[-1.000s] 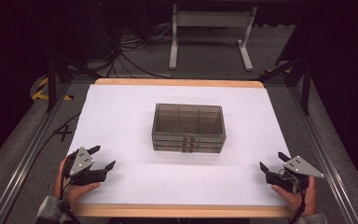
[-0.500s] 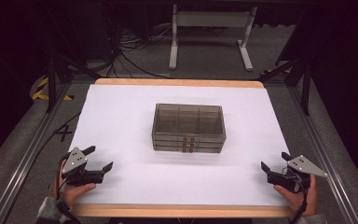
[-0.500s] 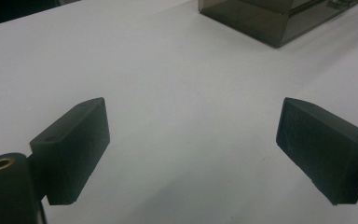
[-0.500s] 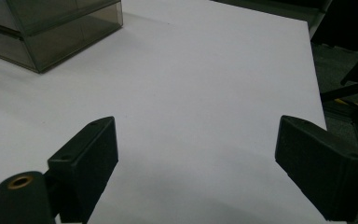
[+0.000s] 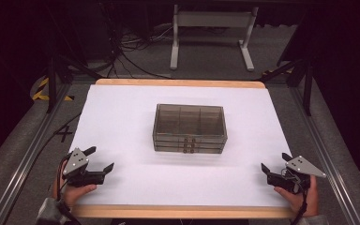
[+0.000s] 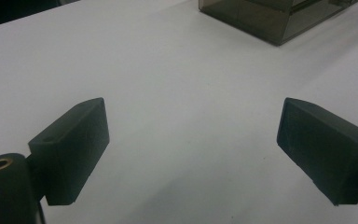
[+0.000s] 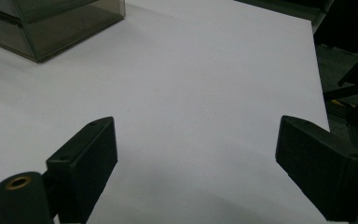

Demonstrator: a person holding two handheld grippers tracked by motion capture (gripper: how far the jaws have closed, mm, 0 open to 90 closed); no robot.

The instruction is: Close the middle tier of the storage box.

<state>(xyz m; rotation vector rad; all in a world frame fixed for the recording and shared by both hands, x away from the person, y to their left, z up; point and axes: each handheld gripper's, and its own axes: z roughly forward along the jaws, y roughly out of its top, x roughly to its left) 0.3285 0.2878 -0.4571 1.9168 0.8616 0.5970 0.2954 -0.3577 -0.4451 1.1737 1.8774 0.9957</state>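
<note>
A smoky see-through plastic drawer box (image 5: 190,129) stands in the middle of the white table top (image 5: 122,117), with small knobs on its front face. My left gripper (image 5: 102,157) rests near the front left corner, held by a hand. Its jaws are open with nothing between them, having opened a little wider in the last second. In the left gripper view the gripper (image 6: 192,109) points at bare table, the box (image 6: 279,16) far off at the upper right. My right gripper (image 5: 274,161) sits at the front right, likewise open and empty after widening. Ahead of this gripper (image 7: 194,123) is bare table, the box (image 7: 51,23) at upper left.
The table's wooden edge (image 5: 178,212) runs along the front. Metal rails (image 5: 28,159) flank both sides. A white stand (image 5: 211,28) and cables lie on the dark floor beyond the far edge. In the right gripper view the table's right edge (image 7: 321,93) is close.
Both hands stay at their spots near the front corners. The jaws of each gripper look slightly wider apart than a second ago.
</note>
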